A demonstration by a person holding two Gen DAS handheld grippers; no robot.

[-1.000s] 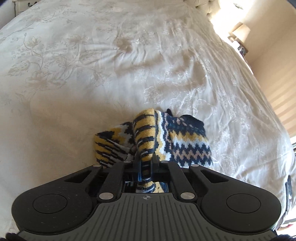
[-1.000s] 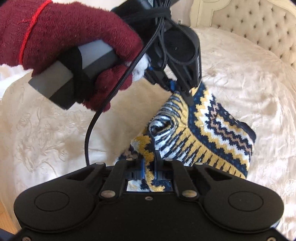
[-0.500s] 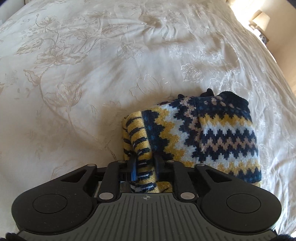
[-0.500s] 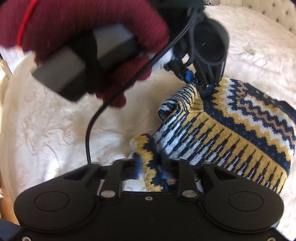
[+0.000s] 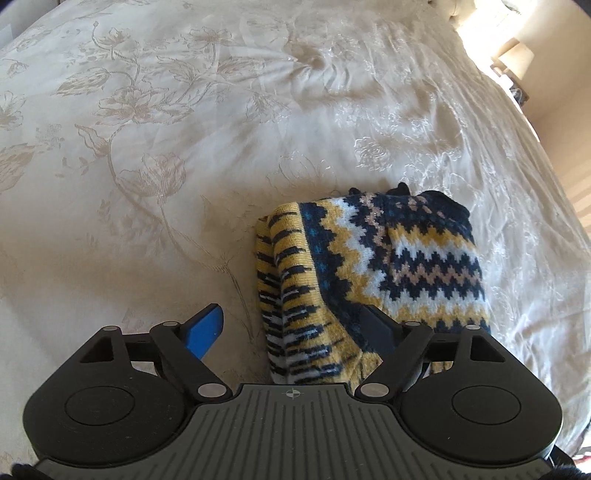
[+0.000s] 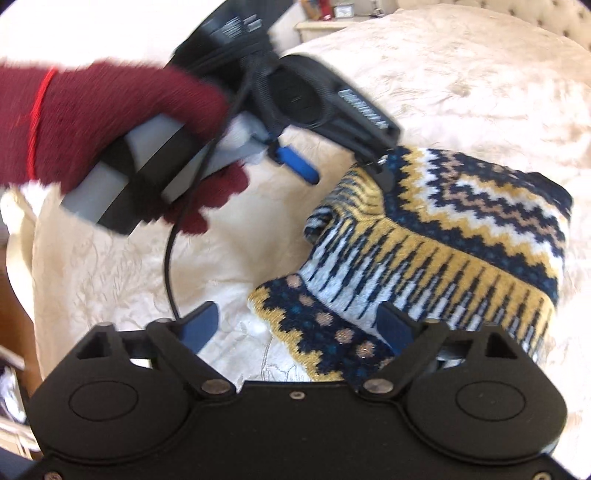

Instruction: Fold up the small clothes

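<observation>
A small knitted garment (image 5: 373, 273) in navy, yellow and white zigzag lies folded on the cream bedspread (image 5: 184, 147). My left gripper (image 5: 291, 325) is open, its jaws wide apart over the garment's near ribbed edge. In the right wrist view the garment (image 6: 443, 236) lies doubled over, with a dotted corner near me. My right gripper (image 6: 299, 325) is open over that corner. The left gripper (image 6: 347, 170) also shows there, held by a red-gloved hand (image 6: 110, 125), open, one finger touching the garment's far edge.
A lamp on a nightstand (image 5: 513, 62) stands past the bed's right edge. A tufted headboard (image 6: 554, 18) and a dresser (image 6: 325, 26) lie beyond the bed. A black cable (image 6: 170, 266) hangs from the left gripper.
Both grippers have opened and let go of the garment's edge. The garment now lies folded flat on the bedspread.
</observation>
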